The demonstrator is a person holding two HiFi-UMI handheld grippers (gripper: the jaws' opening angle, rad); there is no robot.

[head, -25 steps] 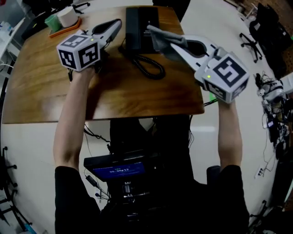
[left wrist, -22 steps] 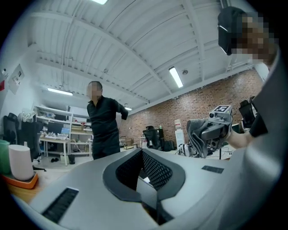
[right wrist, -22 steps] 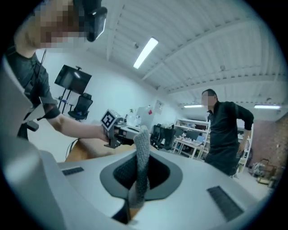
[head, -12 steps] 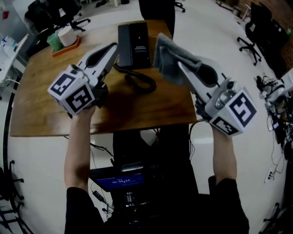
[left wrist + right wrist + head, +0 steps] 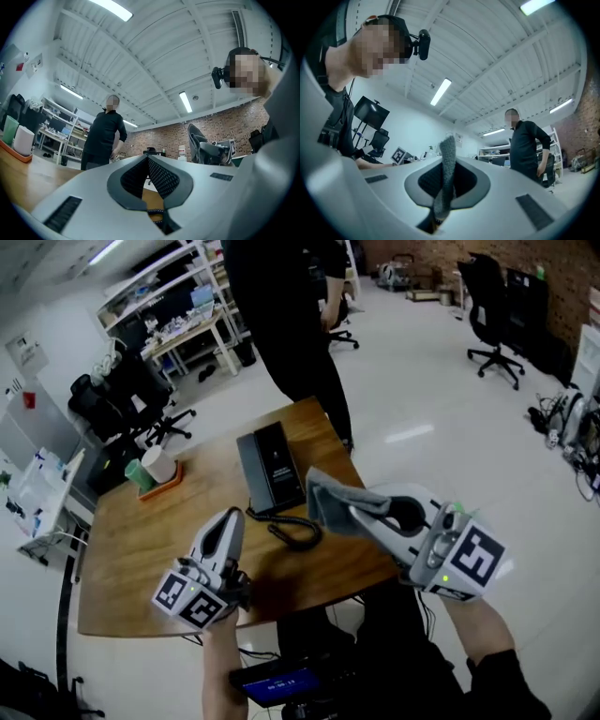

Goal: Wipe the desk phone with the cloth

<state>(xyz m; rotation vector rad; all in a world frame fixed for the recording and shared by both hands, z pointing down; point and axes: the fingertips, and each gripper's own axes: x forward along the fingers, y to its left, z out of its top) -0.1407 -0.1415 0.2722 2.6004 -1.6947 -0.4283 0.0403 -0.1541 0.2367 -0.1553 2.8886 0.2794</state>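
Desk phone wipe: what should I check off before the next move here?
1. Grey cloth gripped by right gripper: ok, jaws shut on it.
2. Cloth on black desk phone: not ok, held in the air off the phone, gripper aimed at the ceiling.
3. Left gripper free: ok, jaws together, nothing between.
4. Phone flat on brown wooden table: ok.
5. Black coiled cord out of the wiping path: ok, it lies on the phone's near side.
6. Handset seated: cannot tell.
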